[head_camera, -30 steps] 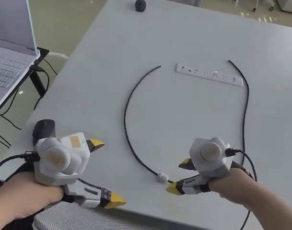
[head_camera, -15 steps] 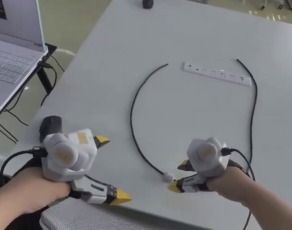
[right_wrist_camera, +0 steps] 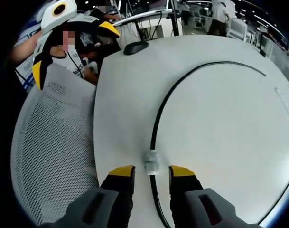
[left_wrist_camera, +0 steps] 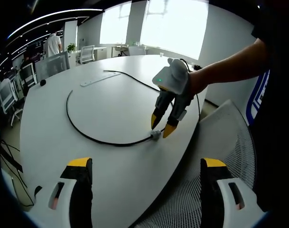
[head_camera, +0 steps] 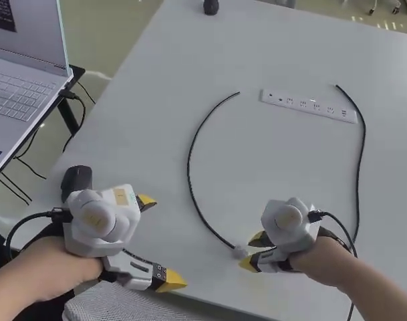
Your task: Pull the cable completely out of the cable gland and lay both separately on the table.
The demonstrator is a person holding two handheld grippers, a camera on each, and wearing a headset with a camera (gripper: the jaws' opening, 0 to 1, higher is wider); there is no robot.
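Where the thin black cable [head_camera: 190, 167] ended its arc, the pale cable gland [head_camera: 238, 252] sat threaded on it, near the white surface's [head_camera: 270, 160] front edge. The right claw [head_camera: 251, 252] stood open, jaws straddling the cable behind the gland. The left claw [head_camera: 163, 241] gaped wide over that edge; the right gripper view showed a mesh chair [right_wrist_camera: 54, 142] there.

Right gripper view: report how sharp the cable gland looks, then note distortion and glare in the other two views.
Right gripper view: the cable gland looks slightly soft, close to the right gripper tips, and the fisheye curves the table edge. Left gripper view: the windows are blown out white and the table is bowed. Head view: even light, straight lines, the cable crisp.
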